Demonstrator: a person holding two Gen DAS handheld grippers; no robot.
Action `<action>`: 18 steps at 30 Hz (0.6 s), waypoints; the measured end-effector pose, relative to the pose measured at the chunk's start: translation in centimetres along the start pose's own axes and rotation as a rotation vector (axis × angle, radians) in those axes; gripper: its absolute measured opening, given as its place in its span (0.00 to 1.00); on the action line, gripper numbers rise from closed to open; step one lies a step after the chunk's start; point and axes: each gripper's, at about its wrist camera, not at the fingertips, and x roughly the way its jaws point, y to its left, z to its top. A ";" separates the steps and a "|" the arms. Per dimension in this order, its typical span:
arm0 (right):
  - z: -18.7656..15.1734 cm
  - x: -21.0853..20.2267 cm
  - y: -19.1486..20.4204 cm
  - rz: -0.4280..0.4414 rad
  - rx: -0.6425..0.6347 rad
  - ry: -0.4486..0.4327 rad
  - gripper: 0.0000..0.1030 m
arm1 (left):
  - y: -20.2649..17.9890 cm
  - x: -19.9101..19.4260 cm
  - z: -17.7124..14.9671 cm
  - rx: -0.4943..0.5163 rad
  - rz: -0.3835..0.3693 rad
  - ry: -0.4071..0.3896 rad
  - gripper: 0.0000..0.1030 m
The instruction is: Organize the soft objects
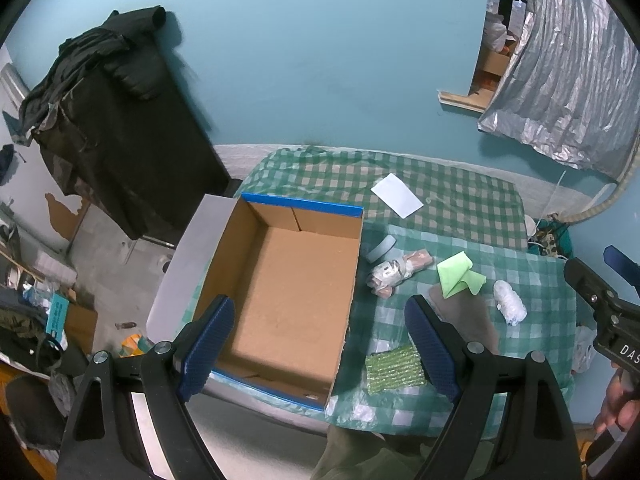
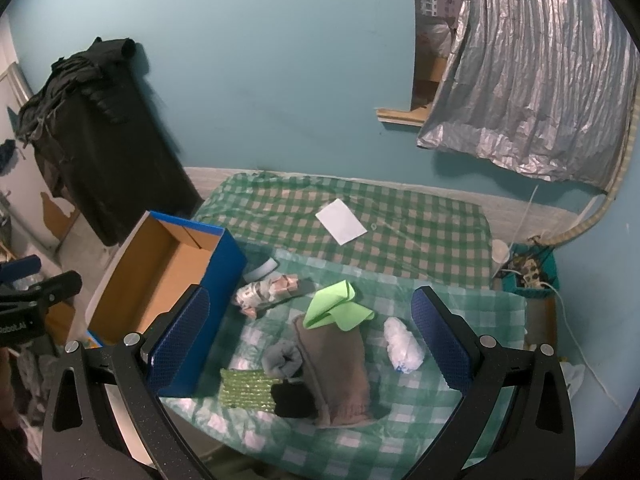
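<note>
An empty cardboard box (image 1: 296, 280) with blue sides (image 2: 208, 308) sits at the left of a green checked table. Soft items lie to its right: a green cloth (image 2: 336, 310) (image 1: 458, 276), a brown folded cloth (image 2: 336, 368), a white plastic wad (image 2: 404, 346) (image 1: 510, 302), a green sponge pad (image 2: 246, 388) (image 1: 394, 368), a grey sock (image 2: 282, 358), a black sock (image 2: 294, 400), and a wrapped pink bundle (image 2: 266, 292) (image 1: 396, 272). My left gripper (image 1: 318, 348) is open above the box's near edge. My right gripper (image 2: 310, 344) is open above the pile.
A white paper (image 2: 340, 222) lies farther back on the table. A grey round item (image 1: 380, 248) leans by the box. A dark cloth-covered stand (image 1: 120, 140) is at left, a silver curtain (image 2: 540, 80) at right. Cables and a power strip (image 2: 530, 274) sit at the table's right.
</note>
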 end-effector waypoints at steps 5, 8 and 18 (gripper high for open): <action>0.1 0.1 -0.1 0.001 0.002 0.002 0.98 | -0.4 0.2 0.2 0.013 -0.011 0.005 0.85; 0.1 0.1 -0.1 -0.001 0.003 0.001 0.98 | -0.5 0.4 0.3 0.016 -0.016 0.011 0.85; 0.1 0.4 -1.2 -0.017 0.026 0.011 0.98 | -1.1 1.0 0.3 0.033 -0.024 0.034 0.85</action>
